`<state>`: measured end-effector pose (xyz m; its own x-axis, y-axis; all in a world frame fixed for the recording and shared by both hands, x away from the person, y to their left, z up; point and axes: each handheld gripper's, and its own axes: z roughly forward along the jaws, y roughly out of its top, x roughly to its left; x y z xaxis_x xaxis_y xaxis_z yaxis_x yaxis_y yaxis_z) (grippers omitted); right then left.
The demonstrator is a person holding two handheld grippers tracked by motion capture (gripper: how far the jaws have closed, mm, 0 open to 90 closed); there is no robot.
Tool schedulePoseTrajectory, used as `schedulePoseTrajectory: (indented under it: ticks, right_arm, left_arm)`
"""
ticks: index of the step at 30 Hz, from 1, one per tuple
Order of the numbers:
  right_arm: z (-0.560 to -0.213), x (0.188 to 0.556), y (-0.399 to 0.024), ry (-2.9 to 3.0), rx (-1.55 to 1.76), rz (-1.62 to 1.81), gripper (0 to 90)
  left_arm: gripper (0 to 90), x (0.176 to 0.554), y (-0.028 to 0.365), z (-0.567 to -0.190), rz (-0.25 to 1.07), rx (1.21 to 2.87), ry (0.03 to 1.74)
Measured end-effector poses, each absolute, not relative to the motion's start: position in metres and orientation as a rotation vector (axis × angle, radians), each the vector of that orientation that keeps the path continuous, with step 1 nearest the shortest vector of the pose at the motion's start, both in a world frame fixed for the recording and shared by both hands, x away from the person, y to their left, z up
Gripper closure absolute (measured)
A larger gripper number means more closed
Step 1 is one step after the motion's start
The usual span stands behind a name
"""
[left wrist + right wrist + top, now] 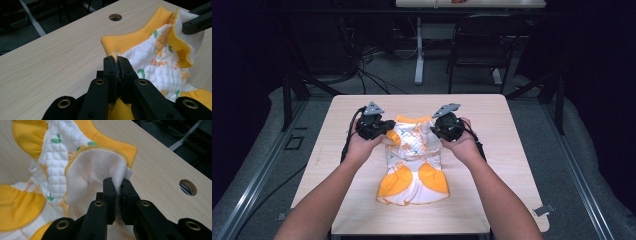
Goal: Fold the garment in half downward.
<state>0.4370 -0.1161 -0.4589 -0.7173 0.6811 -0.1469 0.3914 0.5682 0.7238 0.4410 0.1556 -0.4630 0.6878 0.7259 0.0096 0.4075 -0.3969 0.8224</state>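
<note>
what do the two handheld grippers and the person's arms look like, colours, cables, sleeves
Both the left gripper and the right gripper have chunky black bodies, each topped by a grey three-cornered plate. A black cable trails from each. In the gripper views, each has two black jaws with flat pads on black link arms joined by brass-coloured rivets. The forearms are bare, with no sleeves, gloves or watch in sight.

Wood table (pixel 492 125) w/ baby garment (pixel 414 172)

High view overlooks table (pixel 492 107); gripper views close, sharing garment (pixel 160 62).
</note>
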Motion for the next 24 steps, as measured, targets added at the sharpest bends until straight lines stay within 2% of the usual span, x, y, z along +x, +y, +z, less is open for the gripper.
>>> schedulePoseTrajectory:
  ticks: [18,24]
  right_arm:
    - [-0.473,0.401,-0.117,2.482,0.762,0.926,83.8]
    - [-0.485,0.393,-0.117,2.511,0.768,0.922,83.7]
  left_arm:
    - [86.3,0.411,0.162,-0.482,0.413,2.060,0.843]
    - [86.3,0.401,0.167,-0.496,0.358,2.060,0.853]
